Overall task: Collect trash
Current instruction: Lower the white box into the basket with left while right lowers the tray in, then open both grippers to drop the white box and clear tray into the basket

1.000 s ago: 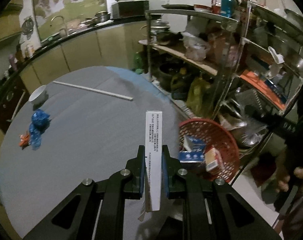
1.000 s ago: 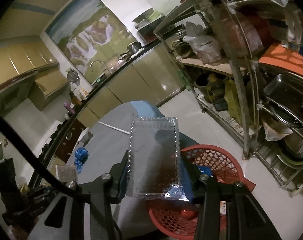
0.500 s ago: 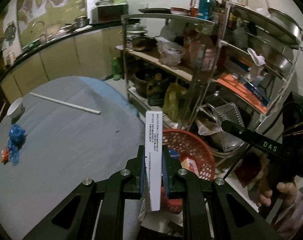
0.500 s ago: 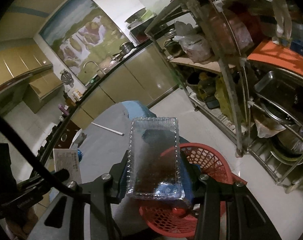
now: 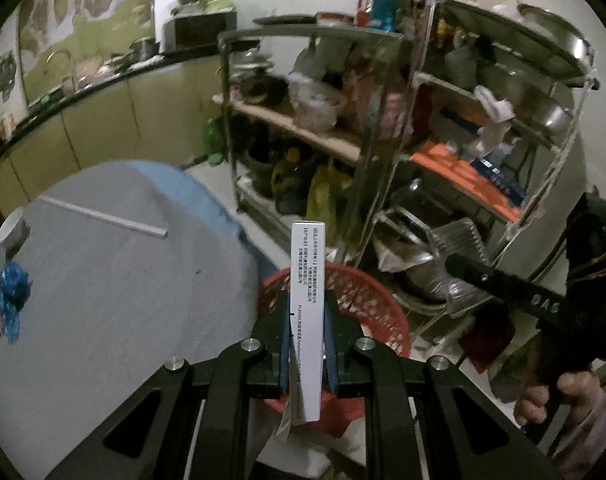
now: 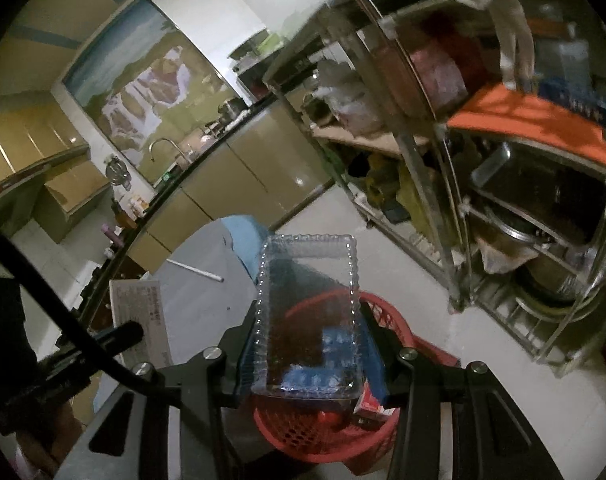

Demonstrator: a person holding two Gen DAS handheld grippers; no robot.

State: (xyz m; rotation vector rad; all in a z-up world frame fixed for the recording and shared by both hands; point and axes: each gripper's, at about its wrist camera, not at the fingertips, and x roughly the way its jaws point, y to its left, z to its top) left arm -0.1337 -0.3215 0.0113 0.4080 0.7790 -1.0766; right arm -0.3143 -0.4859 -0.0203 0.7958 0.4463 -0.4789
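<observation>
You work in a dim kitchen, and both views are grainy and dark toward their round black borders. The fisheye lens bends straight lines: the metal rack (image 5: 383, 128) bows outward and the counter edge (image 6: 207, 148) curves. Light falls brightest on the white wall (image 6: 239, 4), where small glare spots shine, and on the pale floor tiles (image 6: 387, 264). The rack and its shelf goods smear with motion blur in both views, while your gripper bodies stay sharp though nearly black.

Right gripper (image 6: 309, 354) clamped clear plastic tray (image 6: 307, 312) at lower centre, above red basket (image 6: 383, 432); white box (image 6: 141, 322) lower left.
</observation>
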